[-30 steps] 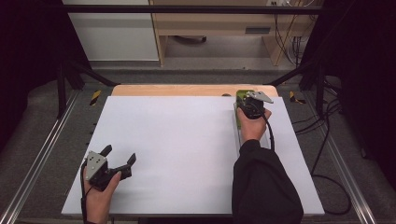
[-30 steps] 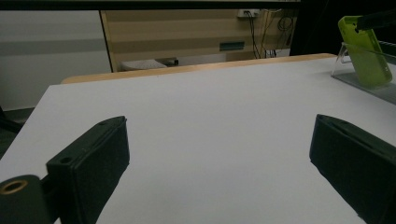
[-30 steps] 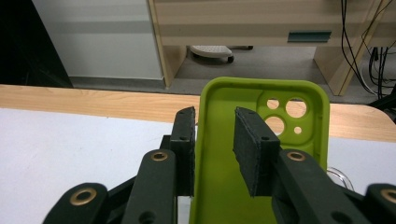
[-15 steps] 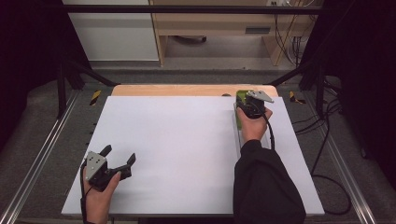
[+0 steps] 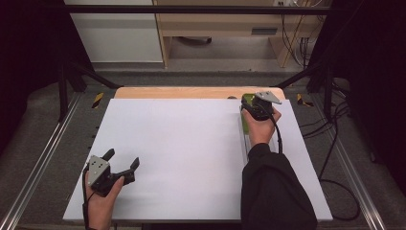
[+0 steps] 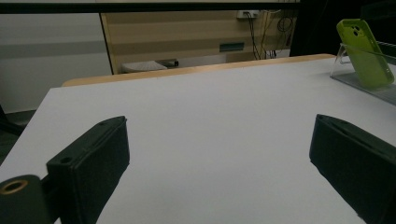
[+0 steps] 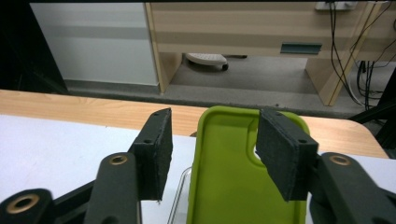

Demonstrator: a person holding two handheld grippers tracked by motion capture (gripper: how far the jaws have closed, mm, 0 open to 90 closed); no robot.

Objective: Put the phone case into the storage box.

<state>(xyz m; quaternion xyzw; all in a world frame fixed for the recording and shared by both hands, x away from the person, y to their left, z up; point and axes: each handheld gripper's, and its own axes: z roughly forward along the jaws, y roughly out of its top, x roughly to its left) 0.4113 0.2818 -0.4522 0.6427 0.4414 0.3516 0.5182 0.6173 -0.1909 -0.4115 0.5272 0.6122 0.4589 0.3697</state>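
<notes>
The right hand-held gripper [image 7: 210,154] was just being opened around the green phone case [image 7: 243,182], pads apparently off it; the left hand-held gripper [image 6: 219,163] was left wide open over the bench [image 5: 182,143].

My desk [image 5: 191,158] is basically one big white sheet, with a strip of light wood peeking out along the far edge. Sitting on it over at my right: a clear stand [image 6: 369,86], with a lime-green phone case [image 6: 366,51] leaning upright in it.
</notes>
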